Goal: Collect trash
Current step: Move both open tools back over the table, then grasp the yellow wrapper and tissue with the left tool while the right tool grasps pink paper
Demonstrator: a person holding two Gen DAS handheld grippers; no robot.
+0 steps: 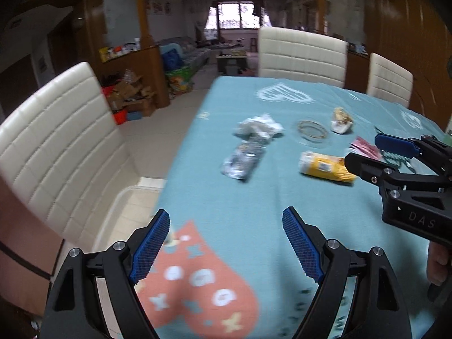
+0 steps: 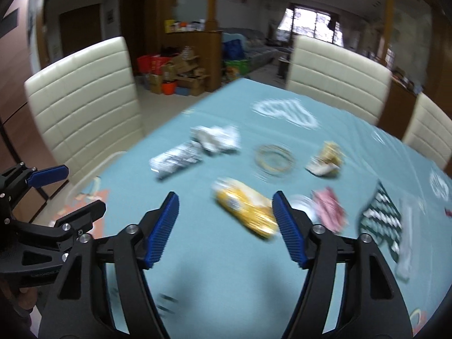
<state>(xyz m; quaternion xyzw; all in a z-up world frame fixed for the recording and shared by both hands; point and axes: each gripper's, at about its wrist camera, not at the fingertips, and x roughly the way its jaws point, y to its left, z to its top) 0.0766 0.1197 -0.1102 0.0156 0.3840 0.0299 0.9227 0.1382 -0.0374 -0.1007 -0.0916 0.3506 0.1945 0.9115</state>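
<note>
Your left tool [image 1: 226,245] hangs over the near edge of the surface [image 1: 254,197], its ribbed blue pads spread wide with nothing between them. Your right tool [image 2: 226,226] is just as wide and empty, and the yellow snack wrapper [image 2: 245,212] lies on the cloth just beyond its right pad.

The trash sits mid-surface on a teal tablecloth printed with hearts. In the right wrist view the yellow wrapper's long axis runs from far-left to near-right; in the left wrist view the same wrapper [image 1: 327,166] lies nearly crosswise. The silvery foil packet [image 1: 243,158] runs lengthwise away from you, its far end touching a crumpled white wad [image 1: 260,125], probably tissue or plastic, though blur hides which. A round glass dish with a gold rim [image 1: 312,130] sits between the wad and a crumpled tan-and-white scrap [image 1: 341,120].

Only the right wrist view shows the pink wrapper [image 2: 330,212] fully, beside a small white blur at the pad's tip; the left wrist view catches just its edge behind your right tool [image 1: 364,152]. Cream padded chairs [image 1: 56,141] stand around the surface.
</note>
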